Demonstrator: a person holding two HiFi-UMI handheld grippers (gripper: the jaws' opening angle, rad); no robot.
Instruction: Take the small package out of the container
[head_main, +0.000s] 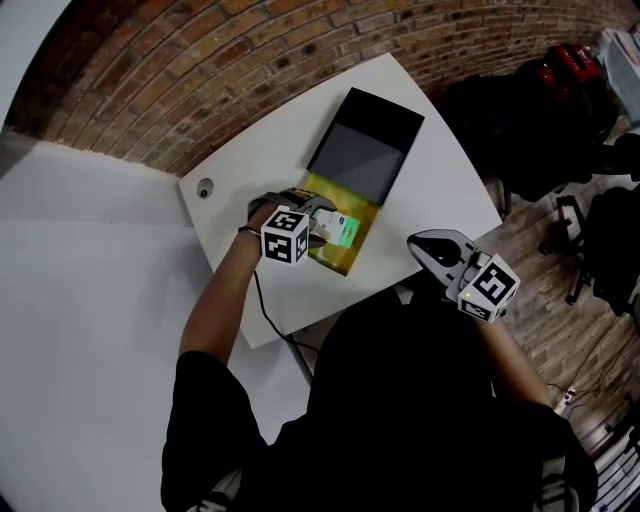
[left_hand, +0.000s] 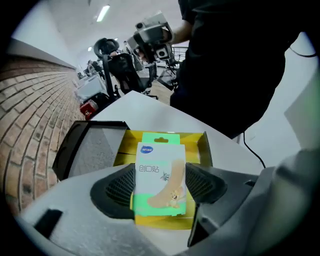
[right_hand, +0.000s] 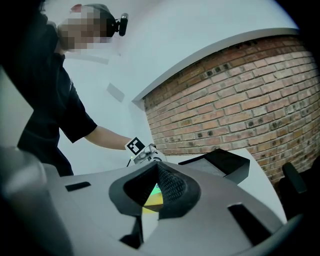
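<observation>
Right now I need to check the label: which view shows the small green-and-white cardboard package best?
The left gripper view: the small green-and-white cardboard package faces the camera upright, clamped between the left gripper's jaws. The head view shows it tiny and partly covered; the right gripper view shows only a green sliver.

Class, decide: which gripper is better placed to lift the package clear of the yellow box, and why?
Left. The left gripper is shut on the package, right at the box. The right gripper hangs by the table edge, away from the box, fingers together and empty.
</observation>
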